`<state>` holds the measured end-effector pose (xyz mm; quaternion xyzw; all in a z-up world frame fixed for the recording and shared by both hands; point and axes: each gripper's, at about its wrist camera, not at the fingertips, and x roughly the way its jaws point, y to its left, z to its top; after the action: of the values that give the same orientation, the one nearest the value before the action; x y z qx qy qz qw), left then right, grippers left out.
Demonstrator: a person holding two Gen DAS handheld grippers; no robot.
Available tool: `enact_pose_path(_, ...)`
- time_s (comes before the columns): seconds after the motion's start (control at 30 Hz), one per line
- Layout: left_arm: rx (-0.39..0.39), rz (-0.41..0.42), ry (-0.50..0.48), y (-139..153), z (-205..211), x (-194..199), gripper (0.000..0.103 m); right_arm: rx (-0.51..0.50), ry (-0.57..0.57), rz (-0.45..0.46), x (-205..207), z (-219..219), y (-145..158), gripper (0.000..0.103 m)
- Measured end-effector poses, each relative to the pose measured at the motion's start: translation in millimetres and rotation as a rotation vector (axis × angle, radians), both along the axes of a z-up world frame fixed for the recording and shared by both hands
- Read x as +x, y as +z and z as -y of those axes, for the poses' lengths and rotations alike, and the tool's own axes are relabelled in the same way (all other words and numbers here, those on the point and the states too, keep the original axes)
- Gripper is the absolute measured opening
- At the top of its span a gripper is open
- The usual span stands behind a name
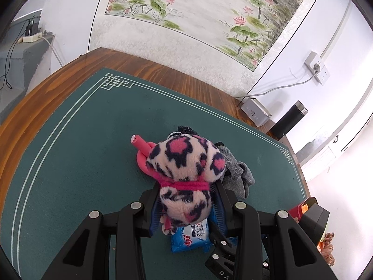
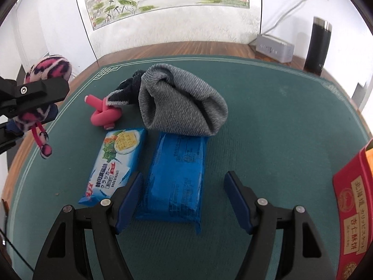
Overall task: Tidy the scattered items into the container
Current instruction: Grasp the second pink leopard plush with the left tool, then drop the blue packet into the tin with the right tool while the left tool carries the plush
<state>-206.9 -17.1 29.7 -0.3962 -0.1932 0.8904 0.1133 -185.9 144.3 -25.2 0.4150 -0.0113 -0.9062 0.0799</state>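
Left tool carries the plush; right tool stands spread over the blue pack.

Going left to right: our left tool [image 1: 188, 207] is pinching the plush [image 1: 186, 170], held up clear of the mat [image 1: 77, 163] near the desk's left edge. Next lie the pink foam curler [image 2: 103, 114], the cracker pack [image 2: 112, 163], then the blue pack [image 2: 174, 177] with the grey sock [image 2: 184, 102] at its far end. Our right tool [image 2: 183, 193] is spread; the blue pack's long axis runs straight away from it, its near end between the fingers. The red box [image 2: 354, 200] sits at the right edge, so we judge the right tool nearer to it.
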Motion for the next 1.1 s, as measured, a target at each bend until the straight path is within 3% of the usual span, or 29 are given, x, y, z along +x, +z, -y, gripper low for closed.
enact_pose_path(0.07,-0.001,0.0,0.0,0,-1,1,0.04,0.013,0.003,0.003,-2,3,-2,0.073)
enact_pose_path(0.2,-0.004,-0.002,-0.001,0,-3,2,0.04,0.037,0.006,0.006,-4,8,-5,0.047)
enact_pose_path(0.23,-0.005,-0.002,-0.003,0,-3,2,0.04,0.032,0.001,-0.001,2,4,-3,0.045)
enact_pose_path(0.77,-0.043,0.0,-0.044,-3,-24,6,0.04,-0.038,-0.093,-0.117,85,-58,35,0.044)
enact_pose_path(0.93,-0.068,-0.006,-0.078,-4,-38,10,0.04,-0.05,-0.219,-0.201,123,-116,63,0.044)
enact_pose_path(1.1,-0.088,-0.005,-0.123,-7,-55,16,0.04,-0.04,-0.383,-0.226,145,-179,74,0.044)
